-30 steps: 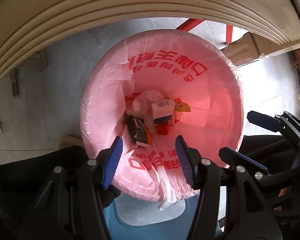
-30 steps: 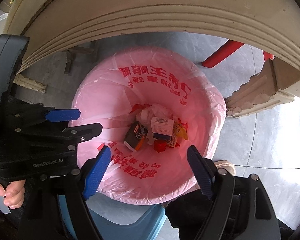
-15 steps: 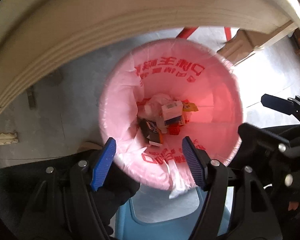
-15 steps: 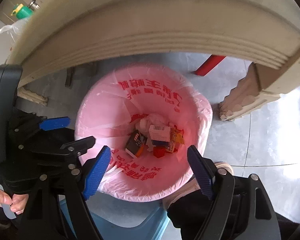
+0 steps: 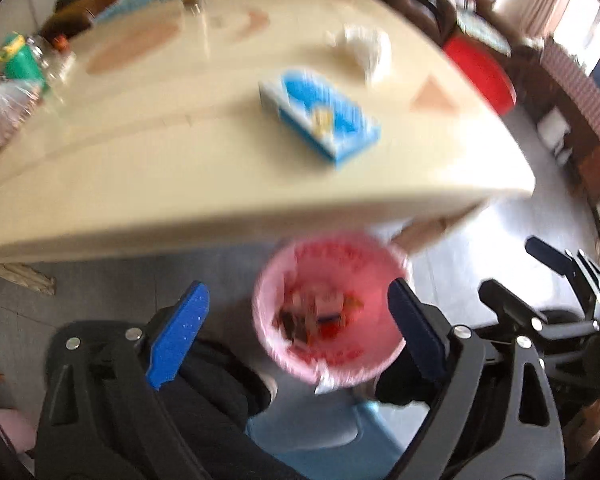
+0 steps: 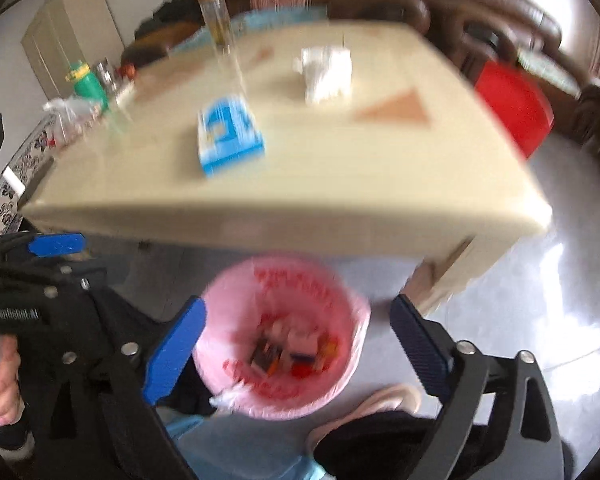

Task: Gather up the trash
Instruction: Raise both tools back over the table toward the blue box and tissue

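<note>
Above the bin (image 5: 328,312), both grippers (image 5: 296,332) (image 6: 298,344) seemingly empty, agape.

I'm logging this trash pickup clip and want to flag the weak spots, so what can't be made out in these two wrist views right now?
- Items inside the pink-lined trash bin: motion blur in both views, individual pieces unreadable.
- Red print on the liner: smeared, illegible.
- Blue and white box on the table: label blurred.
- White crumpled object: tissue or bag, cannot tell.
- Red object beyond the table: cut off by the table edge.
- Left hand-held gripper and right hand-held gripper: both open, empty.

Green bottle (image 6: 87,82), red stool (image 6: 510,110), glass tube (image 6: 217,14).
</note>
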Demonstrator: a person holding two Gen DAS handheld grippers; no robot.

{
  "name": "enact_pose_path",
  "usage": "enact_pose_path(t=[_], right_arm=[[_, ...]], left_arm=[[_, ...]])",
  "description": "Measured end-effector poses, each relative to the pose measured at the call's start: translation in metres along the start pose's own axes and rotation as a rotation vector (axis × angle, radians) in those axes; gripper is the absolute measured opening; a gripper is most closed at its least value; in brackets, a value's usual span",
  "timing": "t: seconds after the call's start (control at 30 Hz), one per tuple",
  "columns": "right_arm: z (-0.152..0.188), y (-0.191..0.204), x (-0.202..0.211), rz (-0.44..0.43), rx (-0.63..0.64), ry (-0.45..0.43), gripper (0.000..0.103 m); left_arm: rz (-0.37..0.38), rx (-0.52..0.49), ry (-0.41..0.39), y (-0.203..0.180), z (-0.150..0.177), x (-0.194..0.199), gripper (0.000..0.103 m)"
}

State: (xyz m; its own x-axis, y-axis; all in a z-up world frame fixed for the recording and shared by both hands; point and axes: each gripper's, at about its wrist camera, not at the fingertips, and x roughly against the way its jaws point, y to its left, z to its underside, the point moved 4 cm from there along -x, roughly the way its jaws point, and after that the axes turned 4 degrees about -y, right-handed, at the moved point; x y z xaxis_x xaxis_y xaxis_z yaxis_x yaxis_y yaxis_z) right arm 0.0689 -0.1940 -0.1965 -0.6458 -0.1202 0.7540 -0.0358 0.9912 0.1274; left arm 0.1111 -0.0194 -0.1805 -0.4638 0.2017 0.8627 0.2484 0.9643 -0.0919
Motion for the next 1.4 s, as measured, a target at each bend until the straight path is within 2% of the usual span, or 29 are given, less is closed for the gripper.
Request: enact_pose_path(t=[0.33, 0.53, 0.67, 0.93, 1.23, 1.4], right_arm=[[-0.09, -0.006, 0.045, -0.02, 0.015, -0.157, 0.096], [-0.134, -0.013, 0.048, -0.047, 0.041, -0.188, 0.096], [-0.157, -0.015, 0.038, -0.067, 0.054, -0.196, 0.096], [-0.188, -0.028, 0.003, -0.085, 0.065, -0.187, 0.096], [-0.206, -0.04, -0.054, -0.119, 0.047, -0.11, 0.096], [-0.213, -0.039, -0.084, -0.123, 0.05, -0.078, 0.096]], left_arm=[[-0.026, 0.059, -0.105, -0.012, -0.069, 0.054, 0.09], [-0.05, 0.047, -0.151, -0.028, -0.106, 0.069, 0.091], [-0.046, 0.091, -0.158, -0.03, -0.123, 0.062, 0.092], [-0.061, 0.184, -0.077, -0.024, -0.142, 0.015, 0.092], [-0.091, 0.235, 0.07, -0.012, -0.145, -0.06, 0.092], [-0.103, 0.282, 0.118, 0.001, -0.144, -0.087, 0.092]])
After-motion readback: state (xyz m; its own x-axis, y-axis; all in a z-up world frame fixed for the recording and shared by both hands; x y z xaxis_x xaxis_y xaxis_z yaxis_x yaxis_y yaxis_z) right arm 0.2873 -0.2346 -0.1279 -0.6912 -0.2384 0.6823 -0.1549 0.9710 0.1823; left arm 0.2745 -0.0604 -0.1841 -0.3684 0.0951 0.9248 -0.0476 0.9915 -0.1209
